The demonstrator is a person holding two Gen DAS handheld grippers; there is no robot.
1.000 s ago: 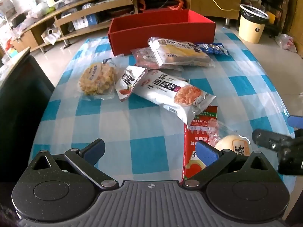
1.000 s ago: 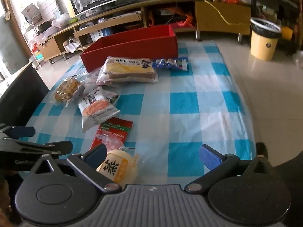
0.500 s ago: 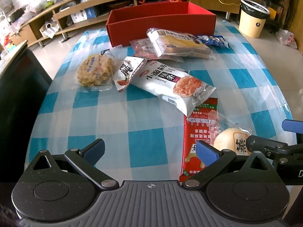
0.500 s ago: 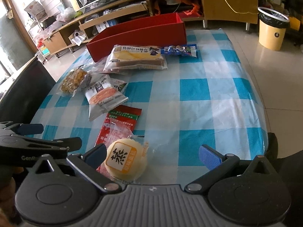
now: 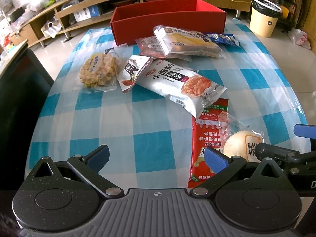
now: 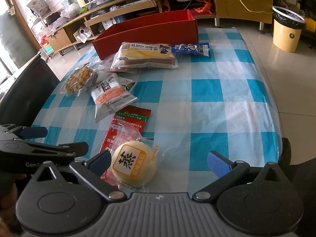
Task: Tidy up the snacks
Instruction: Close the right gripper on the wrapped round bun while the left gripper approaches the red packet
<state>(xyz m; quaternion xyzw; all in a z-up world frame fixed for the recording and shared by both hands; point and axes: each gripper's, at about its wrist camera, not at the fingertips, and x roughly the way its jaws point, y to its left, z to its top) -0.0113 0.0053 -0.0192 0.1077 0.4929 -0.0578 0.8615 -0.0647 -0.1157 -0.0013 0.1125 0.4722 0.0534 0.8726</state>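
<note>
Fingers (image 6: 217,164) spread | right gripper (image 6: 158,163) closer to bun (image 6: 131,165)

tablecloth (image 6: 205,90): blue-white check | box (image 5: 167,17): red | bun (image 6: 133,163): pale, orange label | bin (image 6: 287,31): yellow

A long red box (image 5: 167,22) stands open at the table's far edge. Before it lie wrapped snacks — a sandwich-bread pack (image 5: 187,41), a white noodle-snack bag (image 5: 177,83), a round yellow cracker (image 5: 97,72), a flat red packet (image 6: 126,126) — and nearest, a round bun (image 6: 133,165) in clear wrap.
</note>
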